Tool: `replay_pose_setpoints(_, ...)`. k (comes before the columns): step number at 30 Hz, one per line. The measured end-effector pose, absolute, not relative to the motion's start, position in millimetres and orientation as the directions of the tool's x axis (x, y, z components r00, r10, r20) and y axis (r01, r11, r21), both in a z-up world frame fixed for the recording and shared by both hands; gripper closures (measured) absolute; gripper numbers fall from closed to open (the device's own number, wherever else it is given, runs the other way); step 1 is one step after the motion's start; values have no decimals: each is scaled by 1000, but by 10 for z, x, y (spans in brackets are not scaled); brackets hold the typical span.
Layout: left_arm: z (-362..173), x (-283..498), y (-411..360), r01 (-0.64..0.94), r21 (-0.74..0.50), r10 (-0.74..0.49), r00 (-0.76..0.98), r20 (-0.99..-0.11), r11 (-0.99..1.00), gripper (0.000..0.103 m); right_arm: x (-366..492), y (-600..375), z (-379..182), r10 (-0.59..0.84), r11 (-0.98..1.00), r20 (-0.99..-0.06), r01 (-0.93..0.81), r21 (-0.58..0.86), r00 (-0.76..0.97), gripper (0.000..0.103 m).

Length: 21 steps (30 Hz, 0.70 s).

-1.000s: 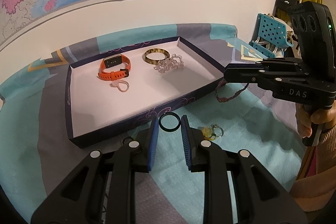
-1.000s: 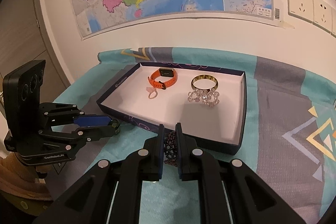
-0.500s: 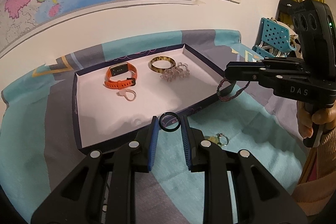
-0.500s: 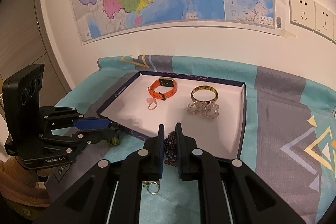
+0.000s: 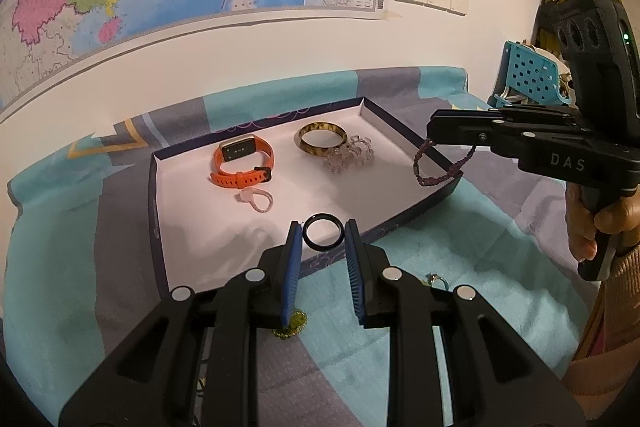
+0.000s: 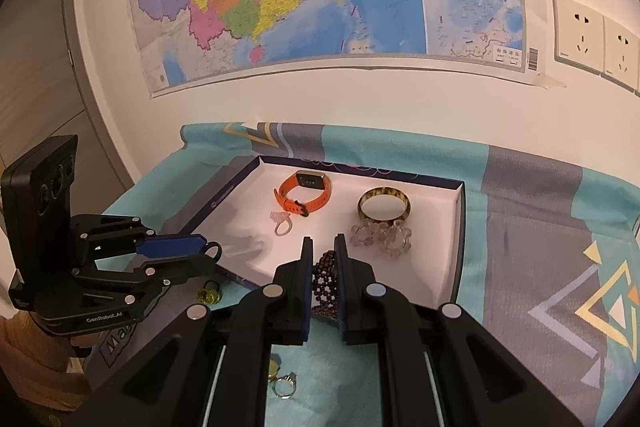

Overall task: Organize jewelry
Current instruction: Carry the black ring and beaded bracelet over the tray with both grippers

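Black ring (image 5: 322, 237) sits clamped in the left tongs (image 5: 322, 247) above the tray's (image 5: 157, 195) near edge; the right tongs (image 6: 323, 267) pinch a dark beaded bracelet (image 6: 324, 281) at its right edge. Four pieces already lie inside. Small rings (image 6: 283, 385) and a yellow piece (image 6: 209, 294) remain on the cloth, partly hidden by tongs.

Left hand-held gripper (image 5: 322, 233) clamps black ring (image 5: 322, 232) over tray (image 5: 158, 227).

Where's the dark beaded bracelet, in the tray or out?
Out: the bracelet hangs clamped in the right gripper above the tray's near-right corner.
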<state>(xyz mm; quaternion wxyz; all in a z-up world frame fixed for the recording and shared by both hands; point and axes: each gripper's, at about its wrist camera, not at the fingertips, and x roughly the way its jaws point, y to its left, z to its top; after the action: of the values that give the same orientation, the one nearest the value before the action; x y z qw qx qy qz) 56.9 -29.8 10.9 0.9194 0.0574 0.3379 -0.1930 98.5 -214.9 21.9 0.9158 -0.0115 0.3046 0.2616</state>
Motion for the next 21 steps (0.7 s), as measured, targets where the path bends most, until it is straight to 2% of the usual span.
replay_pose_setpoints(21,104,778,-239,373,-21,-297,703,-646,928,81,1278,-2133,106,452,878,-582,-454,154,676,94)
